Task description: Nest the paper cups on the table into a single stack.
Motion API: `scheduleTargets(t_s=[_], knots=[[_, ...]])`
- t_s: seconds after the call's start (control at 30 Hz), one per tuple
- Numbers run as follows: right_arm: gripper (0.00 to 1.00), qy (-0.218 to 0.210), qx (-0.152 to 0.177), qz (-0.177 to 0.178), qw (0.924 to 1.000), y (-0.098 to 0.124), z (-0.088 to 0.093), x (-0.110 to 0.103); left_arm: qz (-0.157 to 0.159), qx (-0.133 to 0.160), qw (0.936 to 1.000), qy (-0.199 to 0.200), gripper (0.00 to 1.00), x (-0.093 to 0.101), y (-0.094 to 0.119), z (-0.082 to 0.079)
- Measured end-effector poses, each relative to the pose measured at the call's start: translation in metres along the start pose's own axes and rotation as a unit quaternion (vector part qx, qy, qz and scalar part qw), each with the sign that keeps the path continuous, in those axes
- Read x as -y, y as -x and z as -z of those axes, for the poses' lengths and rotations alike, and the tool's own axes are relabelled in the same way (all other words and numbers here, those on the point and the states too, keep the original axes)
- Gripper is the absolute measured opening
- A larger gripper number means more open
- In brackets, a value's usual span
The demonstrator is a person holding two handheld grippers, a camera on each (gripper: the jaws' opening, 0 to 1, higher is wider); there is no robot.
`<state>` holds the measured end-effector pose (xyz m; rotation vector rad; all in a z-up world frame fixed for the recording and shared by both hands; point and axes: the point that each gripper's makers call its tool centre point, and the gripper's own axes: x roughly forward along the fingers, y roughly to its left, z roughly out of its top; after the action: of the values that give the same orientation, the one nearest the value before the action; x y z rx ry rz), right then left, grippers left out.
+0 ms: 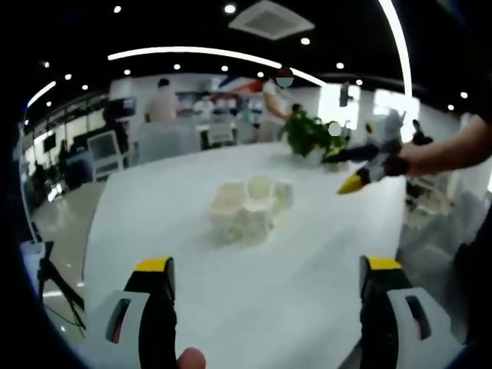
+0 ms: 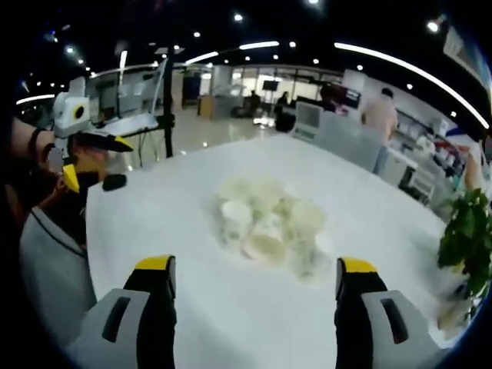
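Left gripper view has your left gripper (image 1: 267, 288) low at six o'clock with its jaws spread wide and nothing between them, while the paper cups (image 1: 250, 209) sit bunched together at the middle of the white table (image 1: 154, 223). Your right gripper (image 1: 361, 169) comes in at two o'clock above the table, apart from the cups. Right gripper view shows that claw (image 2: 254, 288) spread and empty too, the cups (image 2: 269, 223) clustered at center and a potted plant (image 2: 467, 238) at three o'clock.

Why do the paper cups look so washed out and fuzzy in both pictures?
Left gripper view: the paper cups blur into the bright white table, and the ceiling lights bend. Right gripper view: the cups are soft and pale, and the plant is smeared.
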<state>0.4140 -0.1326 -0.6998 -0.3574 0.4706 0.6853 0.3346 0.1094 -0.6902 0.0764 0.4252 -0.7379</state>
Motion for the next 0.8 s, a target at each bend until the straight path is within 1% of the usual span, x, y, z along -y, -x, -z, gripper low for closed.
scheduleTargets(t_s=[0.1,0.2,0.3,0.5,0.7,0.8], knots=[[0.83,0.002,-0.003,0.002,1.0000,-0.003,0.002,0.008,0.000,0.001,1.0000,0.002,0.99,0.001,-0.001,-0.001],[0.82,-0.007,-0.002,0.003,1.0000,-0.006,0.003,0.014,-0.003,-0.003,1.0000,0.002,0.99,0.000,-0.002,0.001],[0.80,-0.004,-0.007,0.005,1.0000,-0.009,0.005,0.019,-0.006,-0.004,1.0000,0.005,0.99,-0.001,-0.003,0.002],[0.79,0.002,-0.010,-0.001,0.9999,-0.022,0.007,0.027,-0.008,-0.014,0.9998,0.008,0.99,0.001,-0.004,0.009],[0.77,0.009,-0.015,-0.005,0.9998,-0.036,0.008,0.036,-0.015,-0.011,0.9997,0.015,0.99,-0.001,-0.005,0.008],[0.76,0.006,-0.015,-0.006,0.9999,-0.040,0.007,0.041,-0.013,-0.016,0.9997,0.014,0.99,-0.001,-0.006,0.010]])
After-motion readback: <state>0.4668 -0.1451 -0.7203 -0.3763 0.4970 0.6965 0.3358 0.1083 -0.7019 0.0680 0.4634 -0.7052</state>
